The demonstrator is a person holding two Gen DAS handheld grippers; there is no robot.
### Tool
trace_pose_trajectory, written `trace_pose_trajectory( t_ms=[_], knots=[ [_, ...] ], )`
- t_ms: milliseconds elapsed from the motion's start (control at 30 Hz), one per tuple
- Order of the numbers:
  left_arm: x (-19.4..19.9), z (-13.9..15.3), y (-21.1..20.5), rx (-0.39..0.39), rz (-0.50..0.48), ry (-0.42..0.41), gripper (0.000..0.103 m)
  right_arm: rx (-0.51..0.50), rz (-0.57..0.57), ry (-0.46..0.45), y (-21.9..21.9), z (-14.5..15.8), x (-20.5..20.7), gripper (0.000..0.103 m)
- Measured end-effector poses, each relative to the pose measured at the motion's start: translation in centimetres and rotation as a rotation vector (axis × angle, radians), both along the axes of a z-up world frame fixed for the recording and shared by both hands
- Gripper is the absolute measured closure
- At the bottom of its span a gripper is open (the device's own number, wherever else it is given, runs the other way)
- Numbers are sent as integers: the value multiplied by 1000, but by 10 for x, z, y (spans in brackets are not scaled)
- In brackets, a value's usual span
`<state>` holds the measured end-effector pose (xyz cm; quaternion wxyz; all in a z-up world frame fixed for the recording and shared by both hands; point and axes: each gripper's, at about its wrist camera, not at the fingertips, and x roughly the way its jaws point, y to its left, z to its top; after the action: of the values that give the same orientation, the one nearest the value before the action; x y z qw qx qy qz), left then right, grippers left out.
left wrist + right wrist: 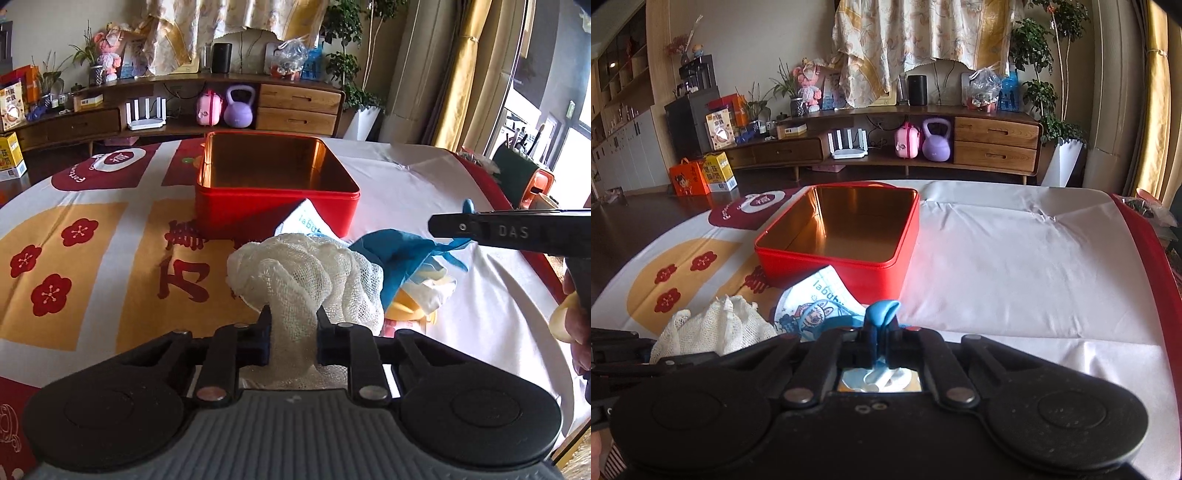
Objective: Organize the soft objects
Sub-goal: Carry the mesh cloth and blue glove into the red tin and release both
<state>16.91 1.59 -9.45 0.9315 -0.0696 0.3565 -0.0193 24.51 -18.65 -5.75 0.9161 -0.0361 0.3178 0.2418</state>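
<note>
An open red tin box [277, 206] [849, 275] with a gold inside stands on the table ahead of both grippers. My left gripper [293, 319] is shut on a bunched white gauze cloth [314, 273], which shows at the lower left of the right wrist view as the white gauze cloth [716, 328]. My right gripper [881, 332] is shut on a fold of blue cloth [882, 312]. From the left wrist view that blue cloth [399, 254] hangs from the right gripper's black finger [509, 232]. A printed white and blue cloth [816, 306] lies against the box front.
A red, yellow and white printed tablecloth [92, 240] [1015, 258] covers the table. Yellow and white soft pieces [424, 291] lie under the blue cloth. Beyond the table stand a wooden sideboard [993, 144], a purple kettlebell [936, 142], plants and curtains. A hand [576, 314] shows at the right edge.
</note>
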Motion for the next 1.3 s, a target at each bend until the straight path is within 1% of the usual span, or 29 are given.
trace_pose_trajectory(
  t_ms=[233,467,633,833,1033,1200,1300],
  knots=[
    [-8,20,12,-18,21,-38,86,85,17,5,-9,26,1,100],
    [-10,45,19,-12,8,-82,86,94,38,-30,-9,48,1,100],
    [-5,60,27,-28,-4,-89,86,94,46,-60,-5,67,6,100],
    [9,73,35,-39,-21,-84,86,83,62,-90,4,81,16,100],
    [29,82,40,-31,-48,-73,86,78,74,-120,17,93,34,100],
    [52,89,40,5,-57,-80,86,80,81,-153,31,106,55,100],
    [68,93,40,28,-58,-85,86,72,83,-162,41,108,70,100]
  ],
)
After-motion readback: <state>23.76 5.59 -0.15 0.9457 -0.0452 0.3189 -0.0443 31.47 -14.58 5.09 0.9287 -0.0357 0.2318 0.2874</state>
